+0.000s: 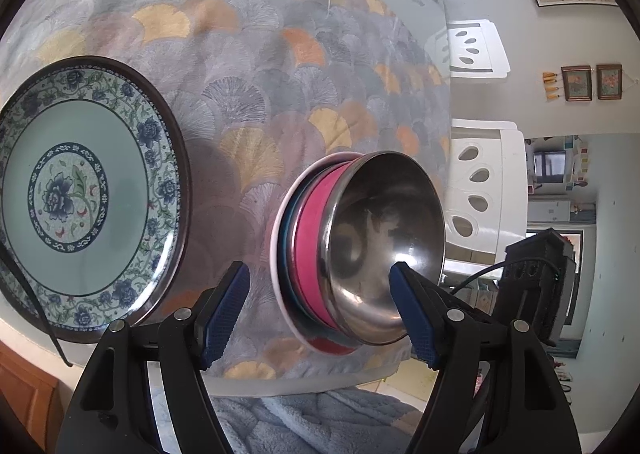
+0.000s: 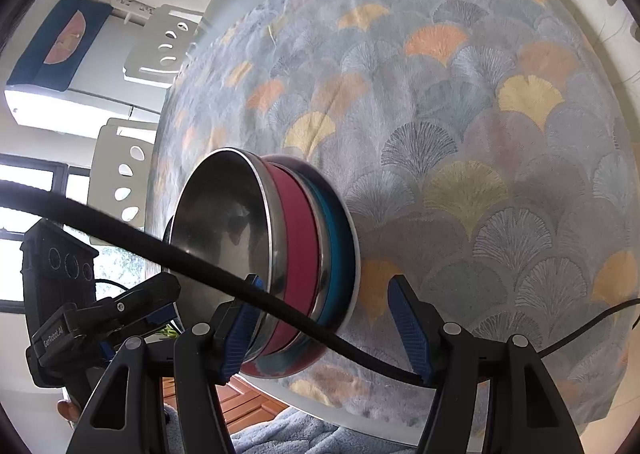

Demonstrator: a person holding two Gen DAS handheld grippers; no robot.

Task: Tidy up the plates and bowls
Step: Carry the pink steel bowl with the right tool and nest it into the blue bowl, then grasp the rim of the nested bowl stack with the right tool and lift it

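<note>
A: From the left wrist, what shows?

B: The left gripper (image 1: 320, 310) stands spread, its blue pads (image 1: 224, 310) pinching nothing. The stack of bowls (image 1: 356, 250) sits on the fan-patterned tablecloth (image 1: 248, 53): a steel bowl (image 1: 384, 238) on top, a pink bowl (image 1: 312, 238) under it, a blue one mostly hidden, all on a white plate (image 1: 278, 238) of which only the rim shows. One pad overlaps the steel rim; I cannot tell whether it touches.

A: And the floral plate (image 1: 84, 189)?

B: Well apart from the stack, its edge cut off by the frame. A black strap (image 1: 28, 294) crosses it.

A: The right wrist view?

B: The right gripper (image 2: 320, 324) is parted too; its pad (image 2: 240, 326) lies just beside the steel bowl (image 2: 224, 221), nothing clamped. A black cable (image 2: 200, 266) crosses the stack and hides part of it. The left gripper (image 2: 132, 318) is at the far side, half hidden.
</note>
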